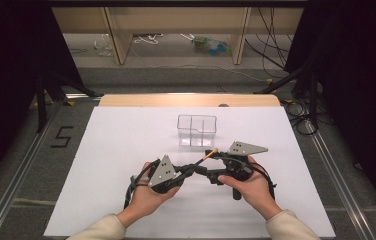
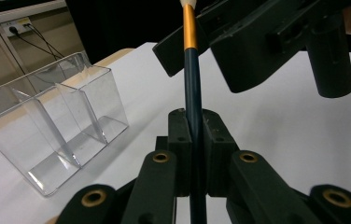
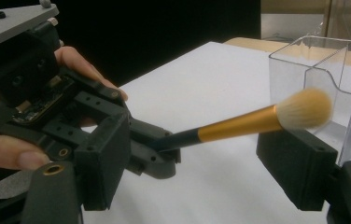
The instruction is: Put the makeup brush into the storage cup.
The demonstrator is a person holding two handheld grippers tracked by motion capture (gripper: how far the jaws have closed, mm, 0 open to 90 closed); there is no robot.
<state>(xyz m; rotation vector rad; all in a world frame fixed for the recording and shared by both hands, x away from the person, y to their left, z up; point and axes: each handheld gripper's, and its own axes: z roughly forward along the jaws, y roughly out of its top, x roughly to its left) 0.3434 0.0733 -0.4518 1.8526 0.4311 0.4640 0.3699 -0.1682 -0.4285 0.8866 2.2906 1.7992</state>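
left tool (image 2: 194, 135) clamping brush (image 2: 193, 88), handle end hidden

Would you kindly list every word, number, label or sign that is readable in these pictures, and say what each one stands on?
"5" - a dark numeral marked on the grey floor, left of the white table.
No text is readable on the clear divided box, the makeup brush or either gripper.

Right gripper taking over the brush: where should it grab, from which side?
Grip the gold ferrule, just behind the bristles. The left gripper clamps the dark handle, leaving that rigid stretch free. The right gripper's open jaws already flank it, so close side-on across it.
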